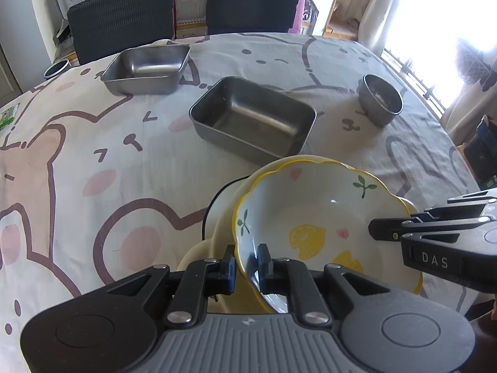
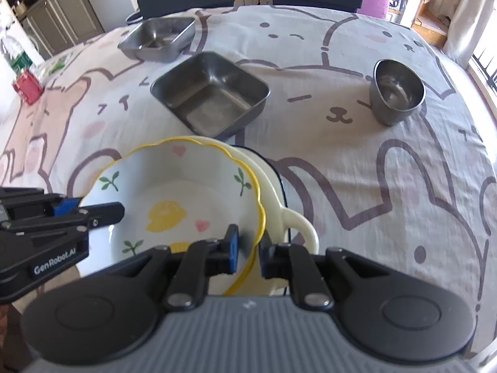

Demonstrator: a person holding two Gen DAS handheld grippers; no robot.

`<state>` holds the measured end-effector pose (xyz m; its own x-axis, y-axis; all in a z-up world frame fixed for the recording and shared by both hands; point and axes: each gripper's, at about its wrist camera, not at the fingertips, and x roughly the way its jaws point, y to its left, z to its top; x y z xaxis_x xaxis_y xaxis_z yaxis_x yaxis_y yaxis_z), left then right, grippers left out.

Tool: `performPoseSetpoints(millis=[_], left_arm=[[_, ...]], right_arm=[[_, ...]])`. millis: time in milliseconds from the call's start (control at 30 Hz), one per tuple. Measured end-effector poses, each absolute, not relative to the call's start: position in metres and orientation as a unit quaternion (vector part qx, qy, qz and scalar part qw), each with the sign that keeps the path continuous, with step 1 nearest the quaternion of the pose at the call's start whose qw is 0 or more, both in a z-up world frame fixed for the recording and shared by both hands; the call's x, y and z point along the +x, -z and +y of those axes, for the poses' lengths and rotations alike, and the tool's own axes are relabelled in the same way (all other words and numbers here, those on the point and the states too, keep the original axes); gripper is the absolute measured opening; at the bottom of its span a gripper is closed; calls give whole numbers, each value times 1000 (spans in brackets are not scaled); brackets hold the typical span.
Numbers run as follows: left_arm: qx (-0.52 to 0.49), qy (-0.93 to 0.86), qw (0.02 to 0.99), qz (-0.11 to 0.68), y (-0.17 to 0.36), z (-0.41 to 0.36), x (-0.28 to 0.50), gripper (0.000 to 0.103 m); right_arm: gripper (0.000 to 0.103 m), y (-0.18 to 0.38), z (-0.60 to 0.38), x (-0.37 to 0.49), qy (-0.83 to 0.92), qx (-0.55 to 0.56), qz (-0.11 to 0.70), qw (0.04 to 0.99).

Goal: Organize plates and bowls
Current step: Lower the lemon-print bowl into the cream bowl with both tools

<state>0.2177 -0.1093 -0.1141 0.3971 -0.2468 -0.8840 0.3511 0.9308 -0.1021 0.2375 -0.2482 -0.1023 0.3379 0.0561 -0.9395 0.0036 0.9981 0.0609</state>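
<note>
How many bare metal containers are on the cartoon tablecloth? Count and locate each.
3. A square steel tray at the far left, a larger rectangular steel tray mid-table, and a round steel bowl at the right. Others may sit outside both views.

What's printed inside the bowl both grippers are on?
Lemon bowl: white inside, yellow scalloped rim, with yellow lemons, pink hearts and green sprigs. Right wrist view shows it best.

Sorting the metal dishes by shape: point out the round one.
The round one is the small steel bowl standing alone at the right of the table. The other two, the near steel tray and the far steel tray, are rectangular.
</note>
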Motion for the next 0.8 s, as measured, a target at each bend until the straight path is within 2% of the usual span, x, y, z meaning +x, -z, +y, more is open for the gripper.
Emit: performPoseSetpoints(millis=[600,800], left_arm=[[71,182,825,531,122,-115,220,15],[75,183,826,529,122,-116,221,15]], right_arm=[[18,112,-241,243,-16,-3,593,805],[15,114,-242,244,-16,-1,595,804]])
